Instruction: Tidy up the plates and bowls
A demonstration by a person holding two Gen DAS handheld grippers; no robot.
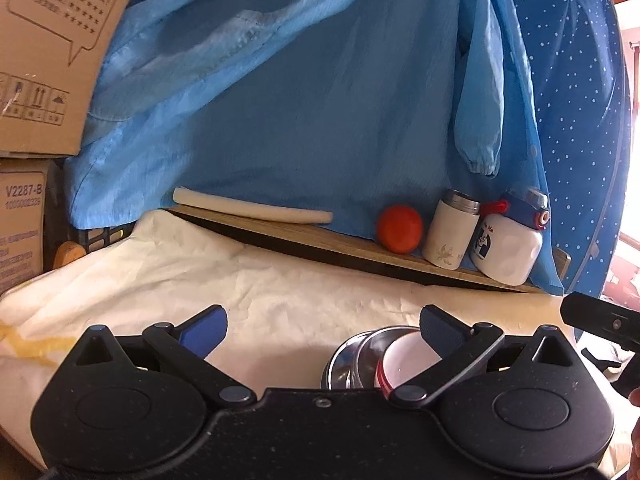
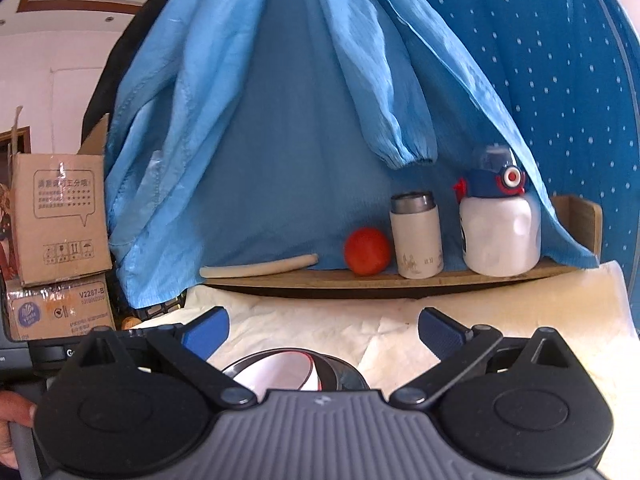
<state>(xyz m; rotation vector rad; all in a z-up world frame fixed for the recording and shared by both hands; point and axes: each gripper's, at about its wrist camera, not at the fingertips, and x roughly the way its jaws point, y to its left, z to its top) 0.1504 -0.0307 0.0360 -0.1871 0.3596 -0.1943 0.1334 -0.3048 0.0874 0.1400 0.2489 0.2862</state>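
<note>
A white bowl with a red rim (image 1: 404,364) sits nested in steel bowls (image 1: 352,364) on the white cloth, low in the left wrist view beside my right-hand finger. My left gripper (image 1: 322,330) is open, nothing between its blue pads. In the right wrist view the same white bowl (image 2: 276,372) in its steel bowl (image 2: 344,374) lies just below and behind the fingers. My right gripper (image 2: 322,330) is open and empty too. Part of the right gripper shows at the left wrist view's right edge.
A wooden shelf (image 2: 400,278) at the back carries a white stick (image 2: 260,267), an orange ball (image 2: 367,251), a white flask (image 2: 416,236) and a white bottle with a blue cap (image 2: 500,224). Blue cloth hangs behind. Cardboard boxes (image 2: 60,216) stand at the left.
</note>
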